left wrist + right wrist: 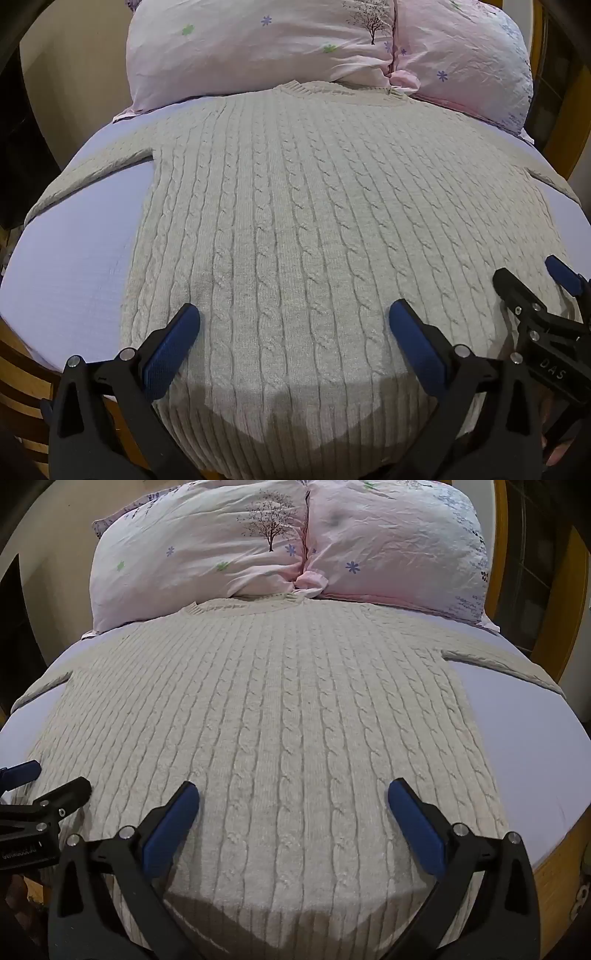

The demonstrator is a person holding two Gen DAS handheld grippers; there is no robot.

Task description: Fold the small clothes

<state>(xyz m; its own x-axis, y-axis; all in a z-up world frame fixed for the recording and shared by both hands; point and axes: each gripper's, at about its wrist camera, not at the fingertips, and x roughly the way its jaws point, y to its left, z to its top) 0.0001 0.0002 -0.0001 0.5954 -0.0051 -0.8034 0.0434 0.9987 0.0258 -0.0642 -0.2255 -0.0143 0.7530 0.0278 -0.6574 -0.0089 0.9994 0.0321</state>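
Observation:
A cream cable-knit sweater (295, 221) lies flat on the lilac bed sheet (81, 258), collar toward the pillows, both sleeves spread out to the sides. It also shows in the right wrist view (277, 720). My left gripper (294, 317) is open and empty above the sweater's lower left part, near the hem. My right gripper (293, 795) is open and empty above the lower right part. Each gripper shows at the edge of the other's view: the right one (532, 280) and the left one (55, 775).
Two pink flower-print pillows (207, 550) (399, 542) lie at the head of the bed, touching the collar. A wooden bed frame (554, 871) runs along the sides. Bare sheet (517, 738) lies on both sides of the sweater.

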